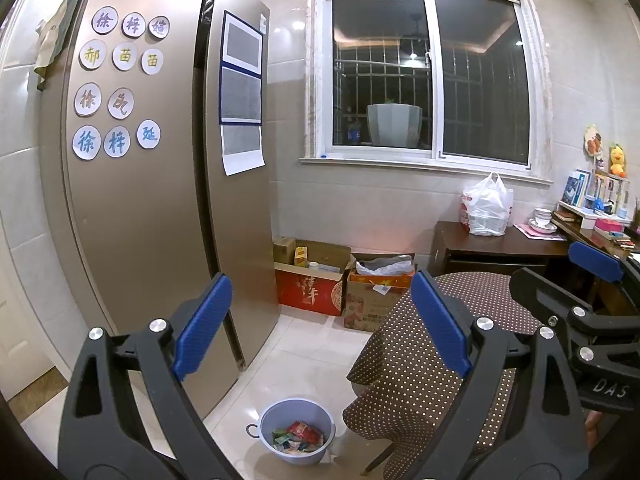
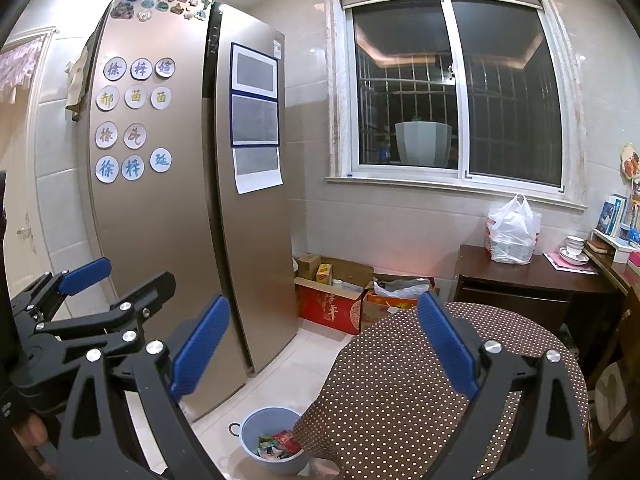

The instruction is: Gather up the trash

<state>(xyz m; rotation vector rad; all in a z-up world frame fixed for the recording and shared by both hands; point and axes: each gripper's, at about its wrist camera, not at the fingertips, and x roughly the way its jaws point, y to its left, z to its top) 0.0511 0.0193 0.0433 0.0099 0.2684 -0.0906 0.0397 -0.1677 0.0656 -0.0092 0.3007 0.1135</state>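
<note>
This is a home kitchen-dining corner. A tall bronze double-door fridge (image 2: 192, 200) stands on the left, covered in round paper character cut-outs (image 2: 134, 120) and magnets. White tiled walls (image 2: 384, 224) run behind it, a barred window (image 2: 456, 92) sits far right, cardboard boxes (image 2: 340, 296) line the floor, and a polka-dot clothed table (image 2: 400, 380) stands near. Bowls (image 2: 574, 248) rest on a dark wooden sideboard (image 2: 532, 280).

Brown white-dotted tablecloth (image 1: 440, 320), pale-blue bucket (image 1: 296, 430)
</note>
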